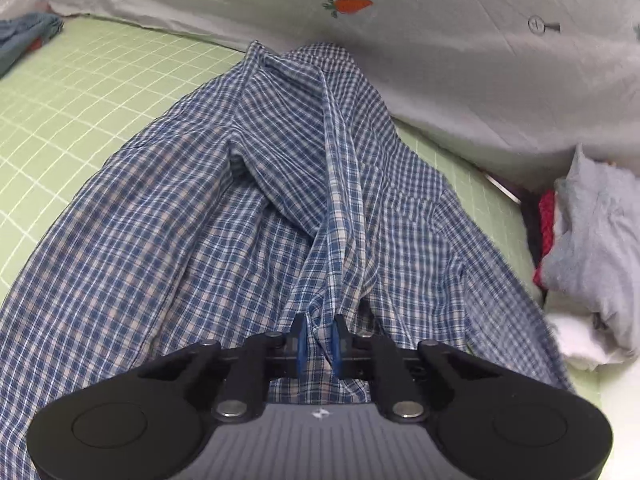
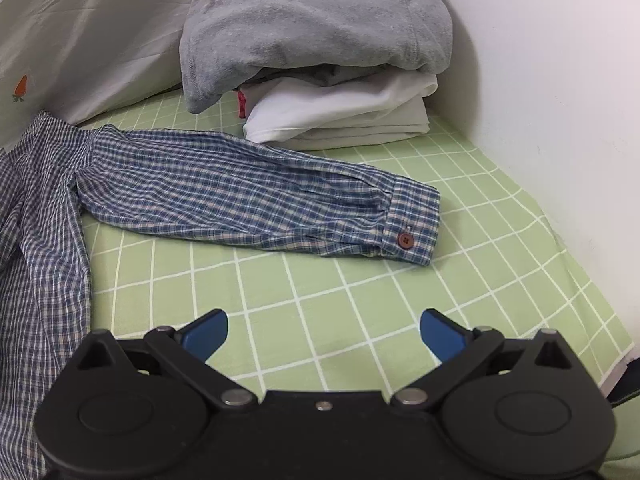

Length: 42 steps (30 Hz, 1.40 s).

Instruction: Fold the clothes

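Observation:
A blue and white checked shirt lies spread on the green grid sheet. My left gripper is shut on a bunched ridge of the shirt's cloth near its lower edge, and the fabric rises in a fold between the blue pads. In the right wrist view the same checked shirt lies at the left, and its sleeve stretches flat to the right and ends in a cuff with a brown button. My right gripper hangs open above bare sheet in front of the sleeve, with nothing between its fingers.
A stack of folded clothes, grey on white, sits behind the sleeve against a white wall. A white quilt with carrot prints runs along the back. A blue-grey garment lies at the far left.

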Each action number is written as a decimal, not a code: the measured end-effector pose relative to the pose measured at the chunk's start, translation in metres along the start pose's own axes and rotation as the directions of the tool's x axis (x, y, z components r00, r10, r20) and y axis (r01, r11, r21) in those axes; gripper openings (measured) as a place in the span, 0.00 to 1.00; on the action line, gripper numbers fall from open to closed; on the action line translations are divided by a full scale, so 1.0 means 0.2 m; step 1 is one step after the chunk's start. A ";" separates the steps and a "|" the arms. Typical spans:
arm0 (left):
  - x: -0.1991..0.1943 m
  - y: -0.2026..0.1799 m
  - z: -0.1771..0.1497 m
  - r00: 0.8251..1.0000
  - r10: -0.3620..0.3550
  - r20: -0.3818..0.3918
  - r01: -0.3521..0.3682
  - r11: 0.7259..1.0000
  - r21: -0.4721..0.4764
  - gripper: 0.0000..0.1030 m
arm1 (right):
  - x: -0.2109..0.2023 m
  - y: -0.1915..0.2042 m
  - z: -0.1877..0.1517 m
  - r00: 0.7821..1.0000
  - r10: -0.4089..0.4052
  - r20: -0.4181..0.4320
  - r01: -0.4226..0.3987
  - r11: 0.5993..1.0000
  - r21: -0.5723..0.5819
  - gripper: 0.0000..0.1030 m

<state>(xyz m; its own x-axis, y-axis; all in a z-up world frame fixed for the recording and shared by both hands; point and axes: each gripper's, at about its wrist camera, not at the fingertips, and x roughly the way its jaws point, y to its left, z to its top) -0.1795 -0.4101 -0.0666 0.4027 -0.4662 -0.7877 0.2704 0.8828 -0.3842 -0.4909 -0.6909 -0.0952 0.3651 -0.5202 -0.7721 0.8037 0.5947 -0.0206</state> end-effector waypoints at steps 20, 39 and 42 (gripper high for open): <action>-0.17 0.18 0.14 0.999 -0.010 -0.031 0.014 0.993 0.118 0.65 | -0.10 0.48 -0.11 0.999 0.043 0.007 -0.043 0.999 -0.025 1.00; 0.12 -0.14 -0.01 0.992 -0.056 -0.116 0.067 0.994 0.091 0.02 | -0.01 0.03 -0.07 0.997 -0.078 -0.027 0.079 0.996 0.030 1.00; 0.05 -0.07 0.00 0.986 -0.128 -0.108 0.132 0.991 0.029 0.02 | 0.01 0.03 -0.07 0.997 -0.076 -0.032 0.077 0.996 0.037 1.00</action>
<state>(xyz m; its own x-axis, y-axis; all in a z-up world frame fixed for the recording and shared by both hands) -0.1792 -0.4262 -0.0693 0.2682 -0.5666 -0.7791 0.3469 0.8113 -0.4706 -0.4916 -0.6803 -0.1059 0.2878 -0.5436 -0.7884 0.8463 0.5297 -0.0564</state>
